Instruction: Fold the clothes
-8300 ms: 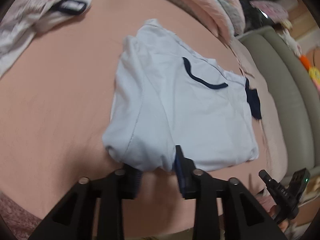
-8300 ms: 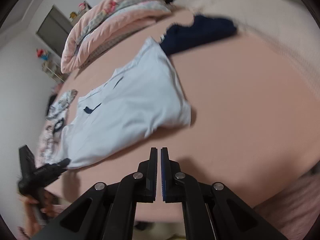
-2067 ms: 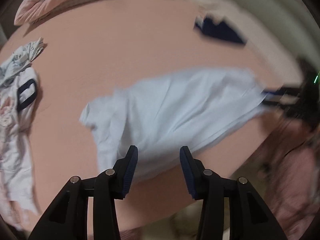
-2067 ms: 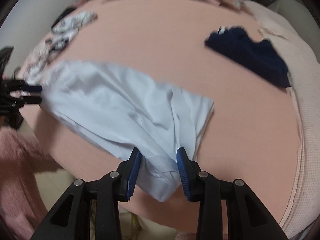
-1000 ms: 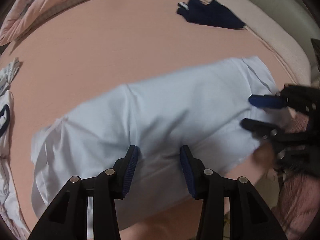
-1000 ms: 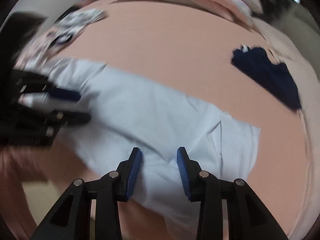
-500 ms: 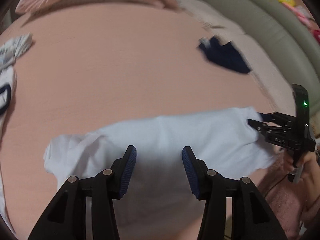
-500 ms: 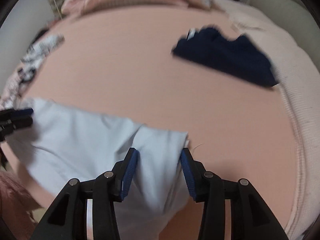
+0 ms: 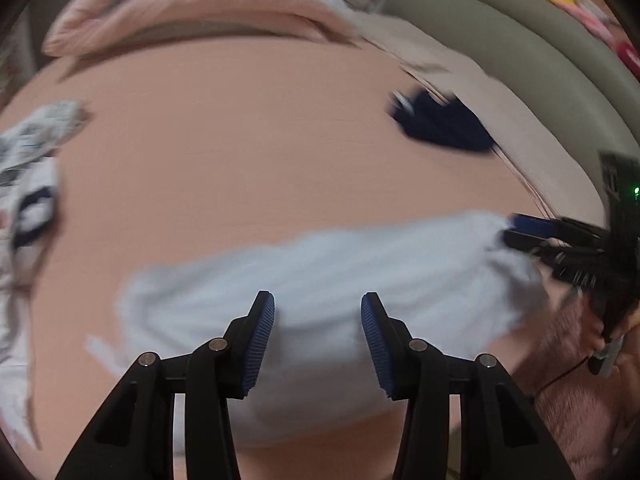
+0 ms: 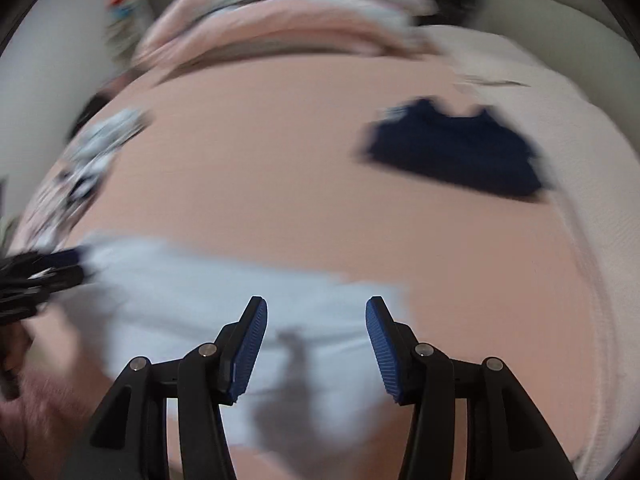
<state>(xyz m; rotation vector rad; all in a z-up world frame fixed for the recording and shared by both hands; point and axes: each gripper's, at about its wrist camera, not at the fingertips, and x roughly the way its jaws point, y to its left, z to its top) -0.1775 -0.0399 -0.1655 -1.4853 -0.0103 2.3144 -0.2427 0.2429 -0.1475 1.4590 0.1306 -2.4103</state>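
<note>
A light blue shirt (image 9: 328, 272) lies folded into a long band across the pink bed (image 9: 240, 148), near its front edge. My left gripper (image 9: 318, 334) hovers over the band's middle, its jaws closing a little, with cloth below them and nothing pressed by the pads. In the right wrist view the shirt (image 10: 192, 292) runs left from my right gripper (image 10: 316, 340), whose jaws are opening above the cloth and cast a shadow on it. Each gripper shows in the other's view: the right gripper (image 9: 536, 232) at the band's right end, the left gripper (image 10: 60, 268) at its left end.
A navy garment (image 9: 440, 124) (image 10: 456, 152) lies at the back right of the bed. Patterned white clothes (image 9: 28, 168) (image 10: 92, 152) are piled at the left. A folded pink quilt (image 9: 200, 12) lies at the back, a grey-green padded rail (image 9: 520, 40) along the right. Pink sleeves (image 9: 580, 392) show.
Both grippers have drawn up and back from the shirt, which now sits smaller and lower in both views. The right jaws have widened. The shirt lies in a narrower band.
</note>
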